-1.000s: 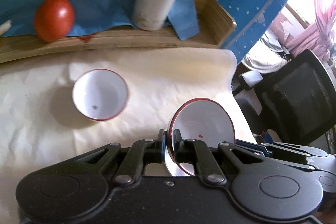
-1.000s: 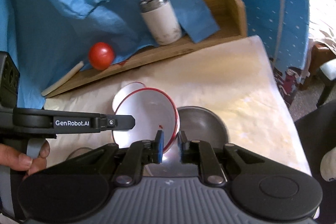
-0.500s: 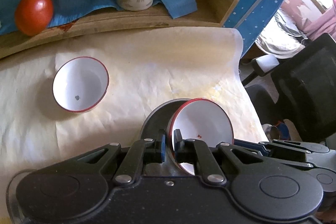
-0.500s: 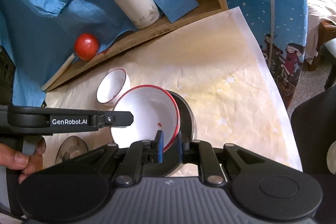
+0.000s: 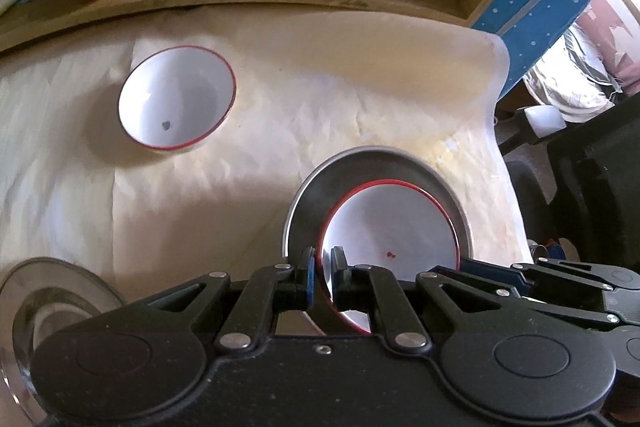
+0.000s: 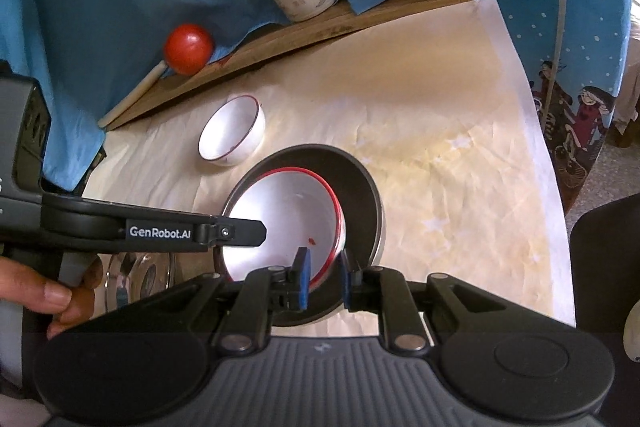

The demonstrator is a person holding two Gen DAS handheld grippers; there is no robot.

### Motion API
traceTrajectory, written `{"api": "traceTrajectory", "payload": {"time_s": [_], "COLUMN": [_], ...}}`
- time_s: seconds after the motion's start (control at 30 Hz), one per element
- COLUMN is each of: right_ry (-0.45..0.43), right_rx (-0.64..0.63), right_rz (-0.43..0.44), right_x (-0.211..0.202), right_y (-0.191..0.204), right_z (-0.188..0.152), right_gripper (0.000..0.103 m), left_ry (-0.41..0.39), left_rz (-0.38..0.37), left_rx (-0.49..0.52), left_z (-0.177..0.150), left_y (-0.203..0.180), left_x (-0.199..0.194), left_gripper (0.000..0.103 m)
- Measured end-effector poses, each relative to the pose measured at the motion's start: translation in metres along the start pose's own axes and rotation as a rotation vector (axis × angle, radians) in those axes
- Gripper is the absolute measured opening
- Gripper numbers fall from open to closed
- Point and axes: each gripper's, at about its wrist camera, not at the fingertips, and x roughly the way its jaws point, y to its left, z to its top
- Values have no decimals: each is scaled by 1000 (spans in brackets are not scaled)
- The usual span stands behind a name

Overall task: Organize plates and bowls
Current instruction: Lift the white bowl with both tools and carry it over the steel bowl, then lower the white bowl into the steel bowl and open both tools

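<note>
— Bowls first, left to right?
— Small bowl sits upright on the paper, mouth up. Red-rimmed bowl tilts inside the steel bowl, mouth leaning toward the cameras.
— Tongs?
— Left gripper reaches level, nipping that rim's near-left edge. Right gripper straddles its right edge, parted slightly, not pinching.

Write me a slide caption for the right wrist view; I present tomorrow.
Both grippers, left gripper and right gripper, at the red-rimmed bowl inside the metal bowl.
</note>
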Motion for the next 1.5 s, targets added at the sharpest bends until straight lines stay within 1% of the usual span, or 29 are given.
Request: {"api": "traceTrajectory", "payload": {"time_s": [0.33,0.57,0.77,0.97,1.3,1.4,1.5], "right_ry": [9,6,7,7,-3,-18,-19], "right_rx": [-4,7,16,18,36,38,45], "right_rz": [11,5,3,-5,-44,-57,-73], "right_x": [3,4,4,6,3,-2,-5], "right_y": [0,0,1,2,6,8,12], "right_z": [0,1,1,1,2,1,1], "right_gripper": [19,20,23,23,24,27,29], "left_ry": [3,5,2,3,-3,-20,-40], "left_rz": [10,3,-8,-20,-48,-62,-69], "left_rx": [-9,-4,2,4,15,22,37], "left_z": [-2,-1,-1,0,3,4,4], "left_y": [0,2,2,5,9,9,11], "left_x": [0,-1,-1,-1,-5,-9,-14], "left_gripper": [8,8,8,8,13,18,18]}}
